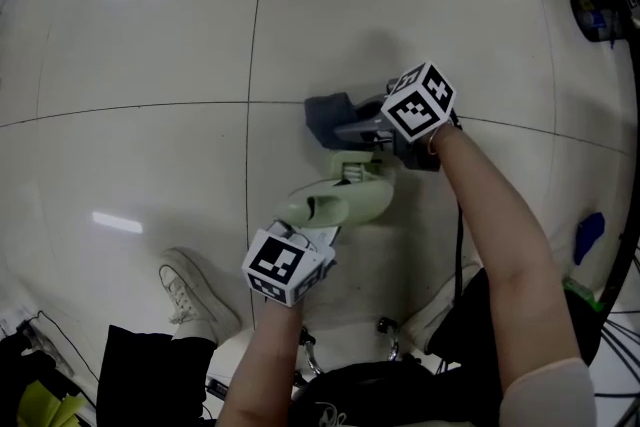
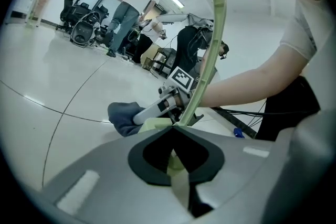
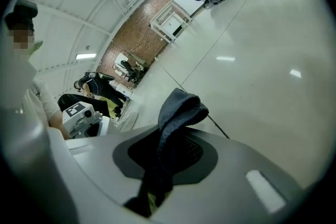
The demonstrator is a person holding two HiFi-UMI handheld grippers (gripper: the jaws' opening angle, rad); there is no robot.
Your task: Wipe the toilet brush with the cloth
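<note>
**Cloth poised at the brush**

The left gripper (image 2: pixel 176 159) pinches its jaws on the pale green toilet brush (image 2: pixel 216 34), held low before the person. The right gripper (image 3: pixel 157 170) clamps the grey cloth (image 3: pixel 181 107) at the brush's 12 o'clock. Best, I'd say, to steady the brush and drag the cloth firmly along it.

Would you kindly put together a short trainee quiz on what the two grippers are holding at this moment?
1. True or false: the left gripper is shut on the pale green toilet brush.
2. What does the right gripper hold between its fingers? A) a sponge B) a dark cloth C) nothing
3. Fill in: the surface beneath both grippers is a white tiled ____.

Key: 1 true; 2 B; 3 floor.
</note>
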